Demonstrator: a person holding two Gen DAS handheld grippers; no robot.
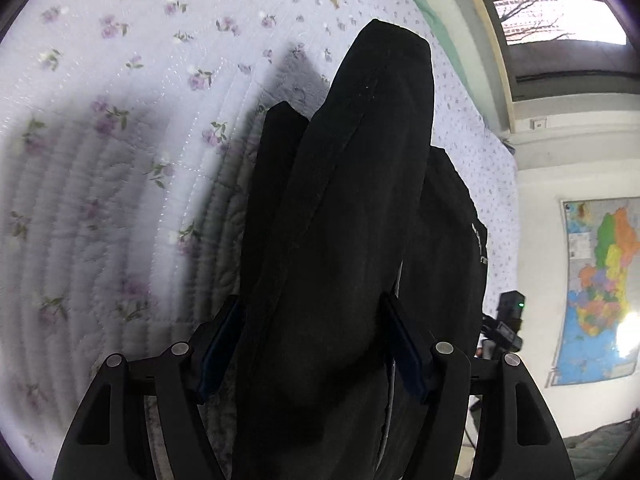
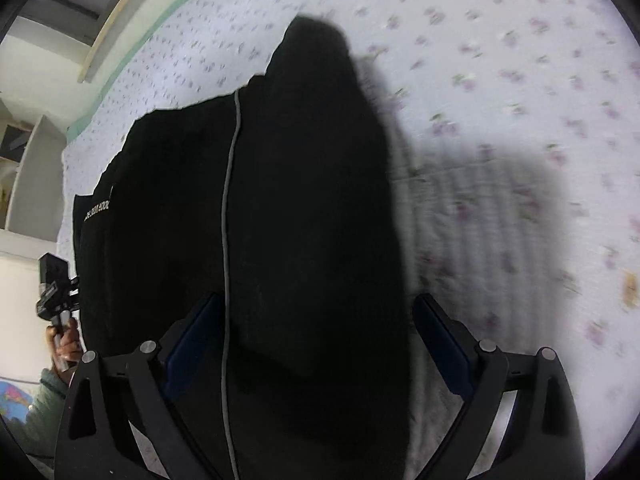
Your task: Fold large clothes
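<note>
A large black garment (image 1: 360, 140) drapes forward from my left gripper (image 1: 310, 300) down onto the floral quilt (image 1: 120, 160). Both blue pads press a thick fold of it, so this gripper is shut on the cloth. In the right wrist view the same black garment (image 2: 300, 160) shows a thin grey line (image 2: 226, 240) down its front and small white lettering (image 2: 98, 210) at its left edge. My right gripper (image 2: 318, 298) stands wide open around it. The cloth lies against the left pad, and a narrow gap shows before the right pad (image 2: 440, 340).
The quilt (image 2: 520, 120) covers the bed on all sides of the garment. A green-edged border and wooden frame run along the far side (image 1: 432, 8). A wall map (image 1: 600, 288) and a window (image 1: 560, 20) lie beyond. A person's hand (image 2: 66, 344) grips the other handle.
</note>
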